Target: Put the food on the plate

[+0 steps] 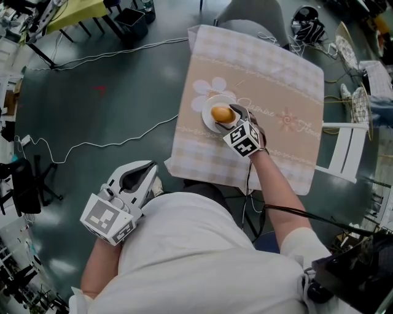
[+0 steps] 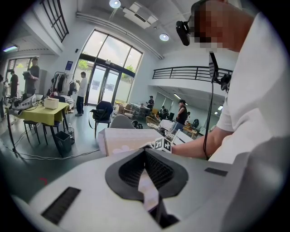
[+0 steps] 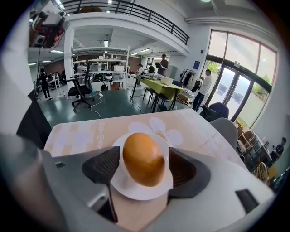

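An orange-brown bread roll (image 1: 223, 114) (image 3: 143, 158) rests on a small white plate (image 1: 207, 121) (image 3: 136, 192) on the left half of the tablecloth. My right gripper (image 1: 230, 119) (image 3: 144, 168) is open around the roll. One dark pad stands on each side of it, and a thin strip of plate shows between pad and roll. My left gripper (image 1: 140, 175) (image 2: 146, 170) hangs low over the floor, to the left of the person's body and away from the table. Its jaws are pressed together with nothing in them.
A pink checked tablecloth (image 1: 276, 80) with flower prints covers the small table. A white chair (image 1: 344, 150) stands at the table's right and a grey chair (image 1: 252, 18) at its far side. White cables (image 1: 110, 144) trail across the dark floor to the left.
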Motion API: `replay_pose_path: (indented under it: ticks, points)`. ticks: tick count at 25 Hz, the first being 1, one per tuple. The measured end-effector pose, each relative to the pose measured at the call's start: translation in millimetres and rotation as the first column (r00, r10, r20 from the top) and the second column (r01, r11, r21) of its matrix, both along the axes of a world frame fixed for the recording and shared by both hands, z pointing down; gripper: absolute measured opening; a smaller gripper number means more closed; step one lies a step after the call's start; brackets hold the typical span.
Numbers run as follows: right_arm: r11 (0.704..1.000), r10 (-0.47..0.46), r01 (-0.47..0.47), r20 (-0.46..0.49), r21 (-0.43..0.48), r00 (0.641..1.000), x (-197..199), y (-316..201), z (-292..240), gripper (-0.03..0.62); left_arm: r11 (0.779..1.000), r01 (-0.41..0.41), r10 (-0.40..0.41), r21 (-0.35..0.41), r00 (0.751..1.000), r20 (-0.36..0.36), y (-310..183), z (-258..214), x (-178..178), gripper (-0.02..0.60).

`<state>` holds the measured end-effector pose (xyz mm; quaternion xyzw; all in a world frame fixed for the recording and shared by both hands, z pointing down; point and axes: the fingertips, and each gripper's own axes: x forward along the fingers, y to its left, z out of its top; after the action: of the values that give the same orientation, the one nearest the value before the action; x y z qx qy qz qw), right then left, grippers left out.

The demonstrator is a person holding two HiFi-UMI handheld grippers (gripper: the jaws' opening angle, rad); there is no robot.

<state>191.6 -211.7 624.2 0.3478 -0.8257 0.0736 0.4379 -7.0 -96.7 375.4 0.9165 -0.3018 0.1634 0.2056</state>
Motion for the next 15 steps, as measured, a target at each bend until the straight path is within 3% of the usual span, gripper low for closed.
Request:
replay_pose_path:
  ticks: [6, 12, 13, 15]
  points:
    - [0.998, 0.031, -0.032, 0.005, 0.062, 0.999, 0, 2, -27, 0.339, 1.000, -0.012, 0.012, 0.006, 1.000, -0.006, 5, -2, -9, 0.009]
    - [0.978, 0.126, -0.127, 0.017, 0.168, 0.992, 6, 24, -78, 0.339, 0.997, -0.075, 0.075, 0.007, 0.997, -0.032, 18, 1, -17, 0.009]
    - [0.970, 0.148, -0.149, 0.022, 0.194, 0.989, 6, 30, -89, 0.326, 0.995, -0.099, 0.099, 0.014, 0.994, -0.036, 20, 0, -19, 0.009]
    - [0.950, 0.195, -0.199, 0.038, 0.241, 0.980, 5, 45, -111, 0.234, 0.988, -0.153, 0.154, 0.032, 0.987, -0.044, 24, -1, -24, 0.009]
